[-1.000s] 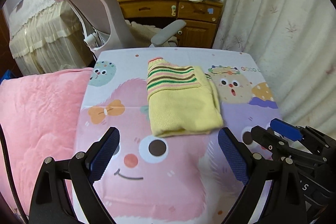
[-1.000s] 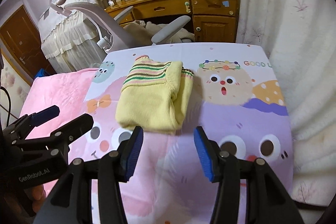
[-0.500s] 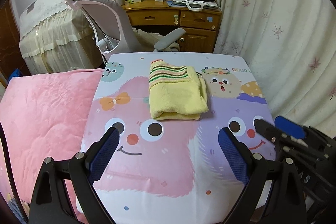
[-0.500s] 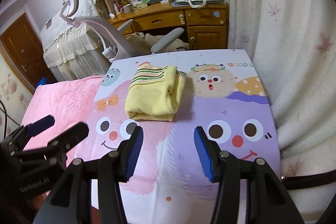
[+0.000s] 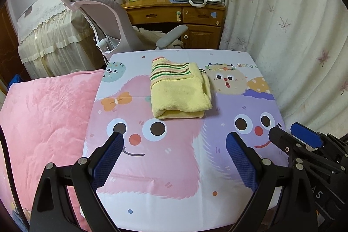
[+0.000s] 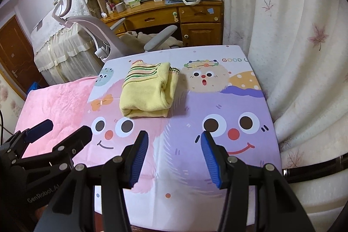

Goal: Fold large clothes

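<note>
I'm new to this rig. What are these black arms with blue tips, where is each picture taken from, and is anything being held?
There is no robot here: a person holds a pair of hand-held tongs in each hand. Each picture comes from a fisheye camera on one pair, looking forward along its fingers. In the left wrist view the left tongs fill the foreground; the right tongs poke in at the side. The right wrist view shows the right tongs up front. Both are open and hold nothing. On the cartoon-printed table lies a folded yellow sweater, apart from both tongs. Beside the table is a pink blanket.
</note>
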A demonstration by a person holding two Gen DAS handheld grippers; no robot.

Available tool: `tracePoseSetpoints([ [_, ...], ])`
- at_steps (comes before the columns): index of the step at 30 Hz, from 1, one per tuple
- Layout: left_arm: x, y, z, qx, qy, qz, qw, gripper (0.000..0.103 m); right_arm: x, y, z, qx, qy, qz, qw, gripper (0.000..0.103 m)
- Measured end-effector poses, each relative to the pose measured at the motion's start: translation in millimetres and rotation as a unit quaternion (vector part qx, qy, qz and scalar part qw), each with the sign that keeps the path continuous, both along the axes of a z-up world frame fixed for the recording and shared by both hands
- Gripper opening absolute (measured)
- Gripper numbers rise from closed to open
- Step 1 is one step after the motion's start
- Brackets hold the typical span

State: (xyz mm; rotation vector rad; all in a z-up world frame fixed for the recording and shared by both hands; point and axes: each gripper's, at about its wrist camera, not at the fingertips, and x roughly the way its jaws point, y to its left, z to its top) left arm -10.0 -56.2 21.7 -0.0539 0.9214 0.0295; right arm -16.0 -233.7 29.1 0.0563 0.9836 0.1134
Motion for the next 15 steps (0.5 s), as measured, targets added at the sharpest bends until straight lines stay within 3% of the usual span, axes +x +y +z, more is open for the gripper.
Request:
tracePoseSetpoints([
  [15,3.2,1.8,2.1,0.003,-0.002,-0.003,1.0,0.095,1.3,4.5,6.1,-0.011,-0.011,-0.007,1.0,0.051],
])
